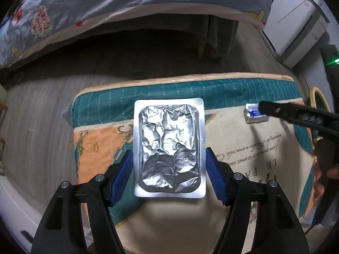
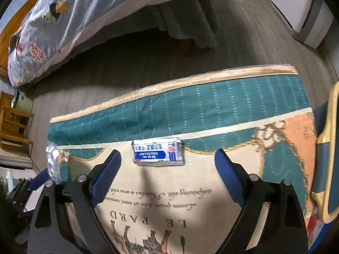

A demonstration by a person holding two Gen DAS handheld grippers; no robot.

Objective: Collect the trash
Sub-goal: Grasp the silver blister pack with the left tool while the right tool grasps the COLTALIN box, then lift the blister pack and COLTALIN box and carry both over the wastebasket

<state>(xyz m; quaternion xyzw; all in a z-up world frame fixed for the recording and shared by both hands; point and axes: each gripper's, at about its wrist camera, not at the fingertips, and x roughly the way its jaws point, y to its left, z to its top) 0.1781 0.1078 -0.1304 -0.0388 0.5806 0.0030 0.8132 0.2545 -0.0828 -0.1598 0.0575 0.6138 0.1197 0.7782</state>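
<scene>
My left gripper (image 1: 169,153) is shut on a crinkled silver foil blister pack (image 1: 169,144), its blue pads pressing on the pack's two long edges. The pack hangs above a quilted teal and cream mat (image 1: 233,89). A small white and blue medicine box (image 1: 254,115) lies on the mat to the right, with one black finger (image 1: 296,114) of my right gripper over it. In the right wrist view the box (image 2: 157,153) lies flat on the mat (image 2: 233,105). My right gripper (image 2: 167,154) stands open above it, pads clear of both ends. The foil pack (image 2: 53,160) shows at the left edge.
The mat lies on a grey wood floor. A bed with a cartoon quilt (image 1: 106,4) overhangs the far side, and a white appliance (image 1: 296,25) stands at the back right. A yellow-rimmed blue object (image 2: 330,148) borders the mat's right side. Wooden furniture (image 2: 14,127) stands at the left.
</scene>
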